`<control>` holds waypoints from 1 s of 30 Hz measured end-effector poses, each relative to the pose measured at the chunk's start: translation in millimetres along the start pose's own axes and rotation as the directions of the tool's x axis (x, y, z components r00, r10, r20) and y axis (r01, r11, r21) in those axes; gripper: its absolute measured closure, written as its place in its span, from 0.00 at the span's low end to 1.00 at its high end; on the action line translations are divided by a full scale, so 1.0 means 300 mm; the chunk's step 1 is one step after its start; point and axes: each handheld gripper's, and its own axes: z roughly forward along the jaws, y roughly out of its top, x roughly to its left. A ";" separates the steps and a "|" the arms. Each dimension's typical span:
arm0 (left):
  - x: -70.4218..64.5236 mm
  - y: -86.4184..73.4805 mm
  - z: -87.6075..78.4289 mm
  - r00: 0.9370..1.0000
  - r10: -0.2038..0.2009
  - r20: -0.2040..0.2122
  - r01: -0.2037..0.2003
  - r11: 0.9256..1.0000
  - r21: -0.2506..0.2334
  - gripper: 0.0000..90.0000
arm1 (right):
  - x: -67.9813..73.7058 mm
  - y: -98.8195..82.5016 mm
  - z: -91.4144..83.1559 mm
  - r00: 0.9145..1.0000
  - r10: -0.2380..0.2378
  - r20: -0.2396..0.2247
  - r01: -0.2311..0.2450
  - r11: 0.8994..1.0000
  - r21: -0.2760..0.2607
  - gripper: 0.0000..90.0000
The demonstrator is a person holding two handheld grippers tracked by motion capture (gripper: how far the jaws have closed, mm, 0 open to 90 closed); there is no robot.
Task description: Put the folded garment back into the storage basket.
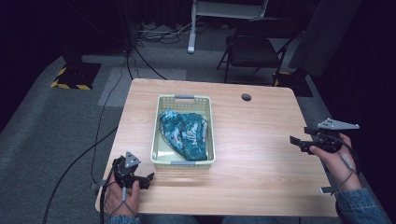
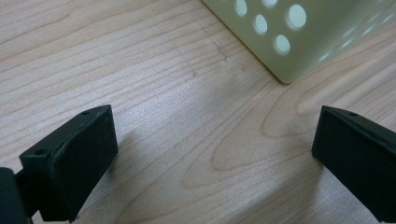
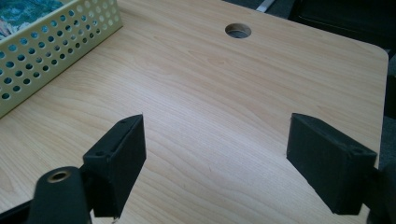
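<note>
At the lower left of the high view, the left hand-held gripper [image 1: 148,177] gapes empty by the basket [image 1: 158,140] corner. At right, the right hand-held gripper [image 1: 294,141] is likewise spread and empty. Reach over the rim from above and pinch the cloth [image 1: 184,133] bunched mid-frame inside the basket on the table [image 1: 261,168].

Lab or recording studio: black curtains, grey carpet, floor cables [image 1: 100,135], hazard-taped stand base [image 1: 74,77], folding chair [image 1: 254,49] behind the wooden counter [image 1: 261,163].
</note>
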 end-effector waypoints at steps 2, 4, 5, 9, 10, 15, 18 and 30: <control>0.000 0.000 0.000 1.000 0.000 0.000 0.000 1.000 0.000 0.00 | -0.004 -0.009 -0.002 1.000 0.002 0.002 -0.002 1.000 0.006 0.22; 0.000 0.000 0.000 1.000 0.000 0.000 0.000 1.000 0.000 0.00 | -0.006 -0.019 -0.004 1.000 0.006 0.003 -0.006 1.000 0.011 0.22; 0.000 0.000 0.000 1.000 0.000 0.000 0.000 1.000 -0.001 0.00 | -0.008 -0.024 -0.005 1.000 0.006 0.004 -0.006 1.000 0.013 0.22; 0.000 0.000 0.000 1.000 0.000 0.000 0.000 1.000 0.000 0.00 | -0.013 -0.046 -0.002 1.000 0.011 0.002 -0.011 1.000 0.028 0.22; 0.000 0.000 0.000 1.000 0.000 0.000 0.000 1.000 0.000 0.00 | -0.015 -0.057 0.001 1.000 0.008 0.000 -0.008 0.999 0.033 0.21; 0.000 0.000 0.000 1.000 0.000 0.000 0.000 1.000 0.000 0.00 | -0.020 -0.080 0.006 1.000 0.016 0.000 -0.016 0.999 0.046 0.21; 0.000 0.000 0.000 1.000 0.000 0.000 0.000 1.000 0.000 0.00 | -0.025 -0.095 0.010 1.000 0.018 0.000 -0.018 0.999 0.051 0.21; 0.000 0.000 0.000 1.000 0.000 0.000 0.000 1.000 0.000 0.00 | -0.038 -0.164 0.026 0.999 0.040 0.002 -0.041 0.996 0.083 0.20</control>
